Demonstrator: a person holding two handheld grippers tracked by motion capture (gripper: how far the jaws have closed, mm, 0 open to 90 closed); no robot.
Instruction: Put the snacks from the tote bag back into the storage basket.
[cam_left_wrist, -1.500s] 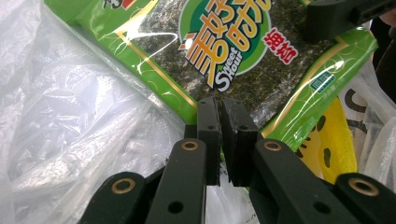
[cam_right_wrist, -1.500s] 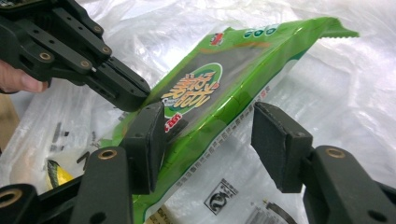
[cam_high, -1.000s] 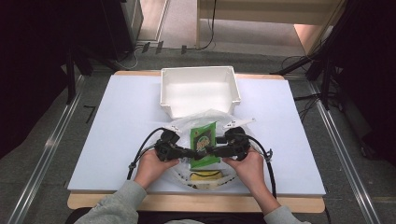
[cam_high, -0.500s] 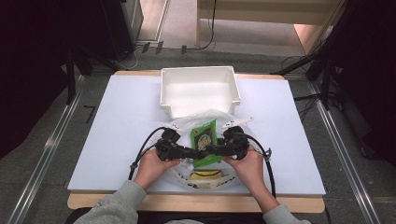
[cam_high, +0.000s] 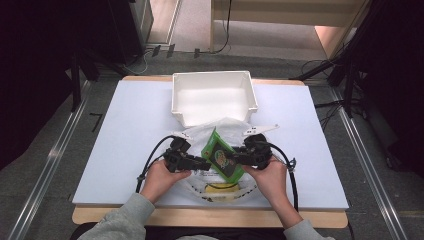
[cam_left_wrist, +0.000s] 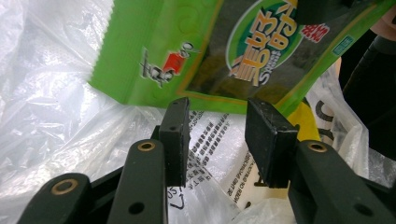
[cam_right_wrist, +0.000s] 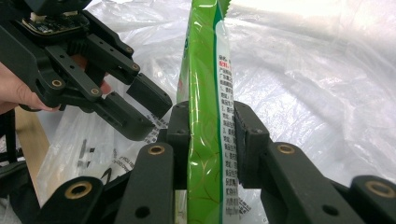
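Since the left gripper (cam_high: 202, 163) has just been spreading its jaws off the green snack packet (cam_high: 222, 156), held upright above the plastic bag (cam_high: 227, 131), and the right gripper (cam_right_wrist: 211, 135) has just been closing to pinch one edge, I'd say it could twist and slip free

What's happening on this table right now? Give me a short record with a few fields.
Held item: green snack packet
Holder: right hand-held gripper, jaws closed on the packet after just closing
Other tool: left hand-held gripper, jaws apart after just opening, nothing between them
Underneath: clear plastic bag with a yellow item inside
Behind: white bin
Surface: white table
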